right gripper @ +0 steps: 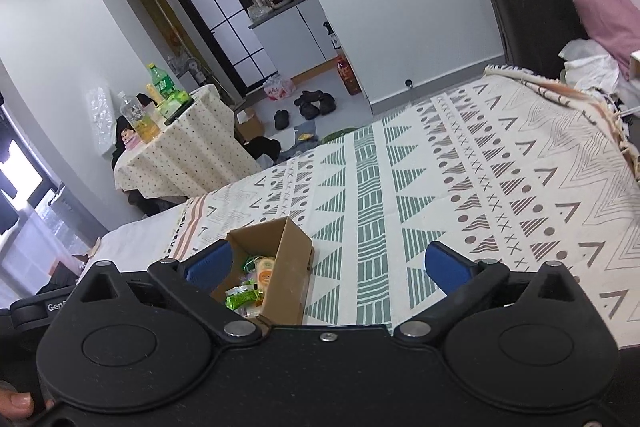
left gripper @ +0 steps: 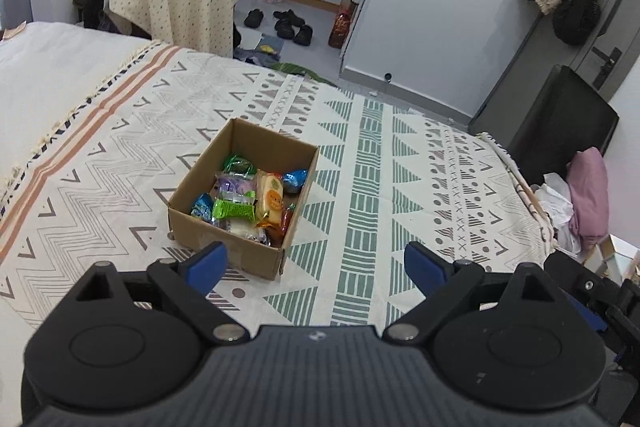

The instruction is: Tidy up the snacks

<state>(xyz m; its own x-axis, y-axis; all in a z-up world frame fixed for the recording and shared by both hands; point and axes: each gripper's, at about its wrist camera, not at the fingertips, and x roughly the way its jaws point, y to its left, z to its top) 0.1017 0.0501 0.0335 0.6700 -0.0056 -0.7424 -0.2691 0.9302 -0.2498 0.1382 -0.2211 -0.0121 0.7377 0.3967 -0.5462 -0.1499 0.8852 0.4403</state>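
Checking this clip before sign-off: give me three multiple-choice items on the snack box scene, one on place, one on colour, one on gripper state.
1. Where does the cardboard box rest?
A. on the patterned bedspread
B. on the round side table
C. on the floor

2. What colour is the folded wrapper at the box's near middle, the snack packet?
A. red
B. bright green
C. black

3. How do the left gripper and right gripper stand?
A. both open and empty
B. left shut on a snack
C. both shut

Answers:
1 A, the box sits on the zigzag-and-triangle cloth.
2 B, its wrapper is vivid green.
3 A, the blue pads of each stand wide apart with nothing between them.
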